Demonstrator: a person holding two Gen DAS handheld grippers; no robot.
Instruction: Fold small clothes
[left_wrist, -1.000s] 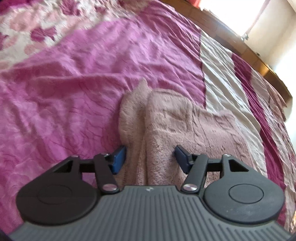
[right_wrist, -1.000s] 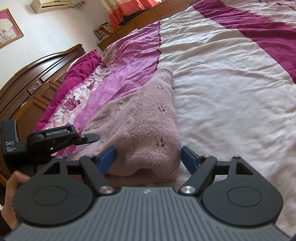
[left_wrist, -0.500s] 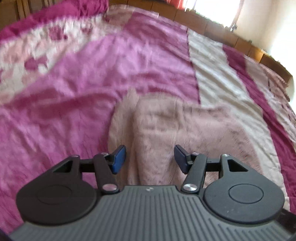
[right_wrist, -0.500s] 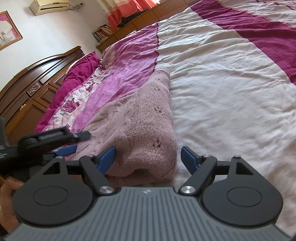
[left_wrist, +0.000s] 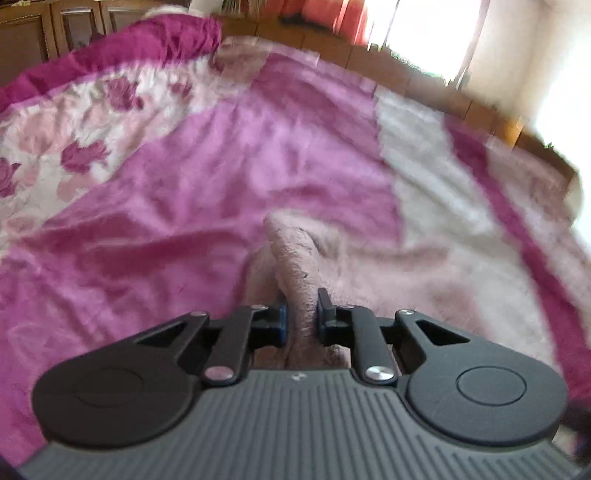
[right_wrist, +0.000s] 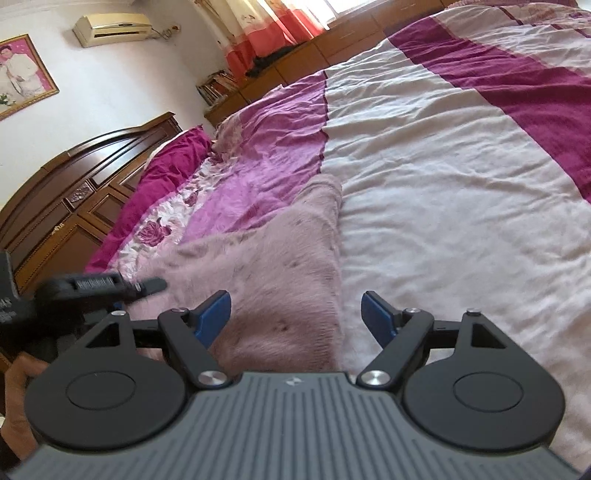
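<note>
The left gripper (left_wrist: 300, 320), whose jaws have just been closing, pinches a raised ridge of the pink sweater (right_wrist: 280, 266) on the bed (right_wrist: 443, 192). The right gripper (right_wrist: 295, 314) stands spread, pads clear of the near edge. We judge the garment's long axis runs away from both.
</note>
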